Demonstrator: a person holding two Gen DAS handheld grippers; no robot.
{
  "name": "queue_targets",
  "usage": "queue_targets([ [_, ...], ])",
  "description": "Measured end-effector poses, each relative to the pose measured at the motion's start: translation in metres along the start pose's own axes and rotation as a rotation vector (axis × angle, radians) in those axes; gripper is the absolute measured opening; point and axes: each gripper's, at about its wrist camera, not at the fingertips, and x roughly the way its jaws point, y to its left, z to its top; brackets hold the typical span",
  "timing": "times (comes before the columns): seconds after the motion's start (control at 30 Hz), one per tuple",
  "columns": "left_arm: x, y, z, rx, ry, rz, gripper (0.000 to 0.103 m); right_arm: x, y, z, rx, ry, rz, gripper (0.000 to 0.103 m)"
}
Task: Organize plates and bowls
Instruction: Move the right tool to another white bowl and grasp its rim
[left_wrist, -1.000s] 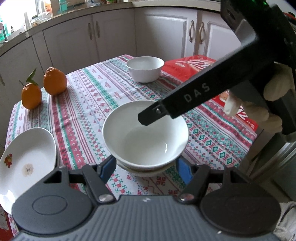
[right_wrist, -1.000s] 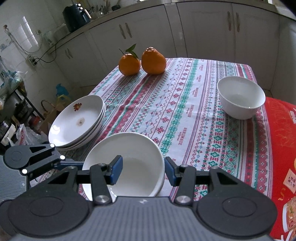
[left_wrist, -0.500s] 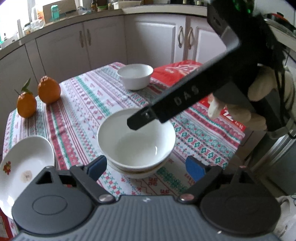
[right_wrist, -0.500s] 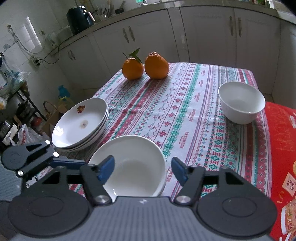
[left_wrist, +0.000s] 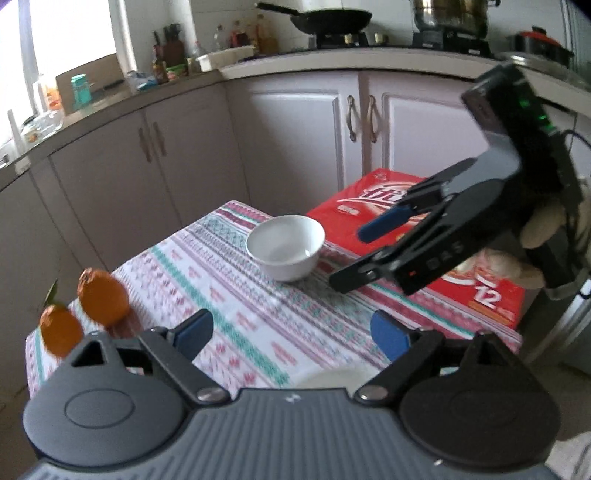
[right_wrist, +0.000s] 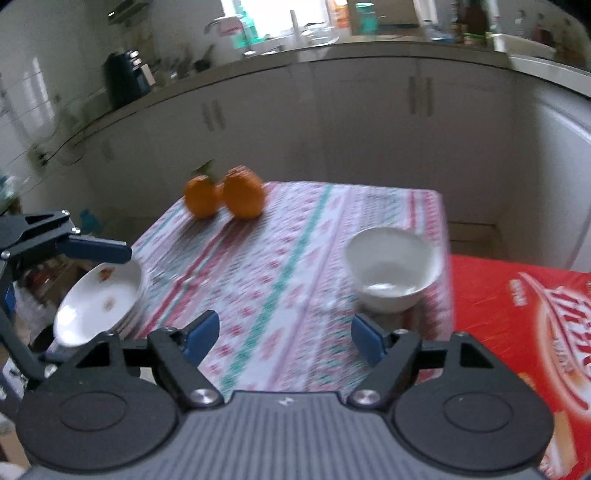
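A single white bowl (left_wrist: 286, 247) (right_wrist: 391, 273) stands at the far side of the patterned table (left_wrist: 258, 325). My left gripper (left_wrist: 291, 334) hovers above the table, open and empty. Just under it a white rim (left_wrist: 332, 378) of the stacked bowls peeks out. My right gripper (right_wrist: 285, 336) (left_wrist: 365, 253) is held by a gloved hand (left_wrist: 539, 232); its jaws are opening with nothing between them. A stack of white plates (right_wrist: 99, 302) with a small flower print sits at the table's left edge. A blue pad (right_wrist: 98, 249) of the left gripper shows above those plates.
Two oranges (right_wrist: 201, 195) (right_wrist: 243, 194) sit at the table's far left corner. A red printed box (right_wrist: 517, 314) (left_wrist: 487, 295) lies beside the table on the right. White cabinets (left_wrist: 295, 140) and a cluttered counter stand behind.
Both grippers let go of the near stacked bowls, spread their jaws, and pulled back and upward. The stacked bowls dropped almost out of both views; more of the kitchen shows.
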Motion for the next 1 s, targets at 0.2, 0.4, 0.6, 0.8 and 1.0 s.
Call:
queue_targets([
  [0.2, 0.064, 0.016, 0.029, 0.019, 0.049, -0.016, 0.091, 0.021, -0.049, 0.015, 0.076, -0.013, -0.028, 0.082],
  [0.4, 0.122, 0.027, 0.044, 0.057, 0.115, -0.067, 0.091, 0.056, -0.084, 0.029, 0.113, 0.01, -0.039, 0.08],
  [0.6, 0.166, 0.027, 0.046, 0.078, 0.175, -0.049, 0.091, 0.091, -0.11, 0.04, 0.162, 0.043, -0.024, 0.08],
  [0.8, 0.192, 0.026, 0.038, 0.077, 0.197, -0.068, 0.089, 0.11, -0.122, 0.042, 0.186, 0.066, -0.011, 0.071],
  [1.0, 0.205, 0.024, 0.039, 0.078, 0.2, -0.078, 0.081, 0.121, -0.129, 0.042, 0.206, 0.075, 0.008, 0.058],
])
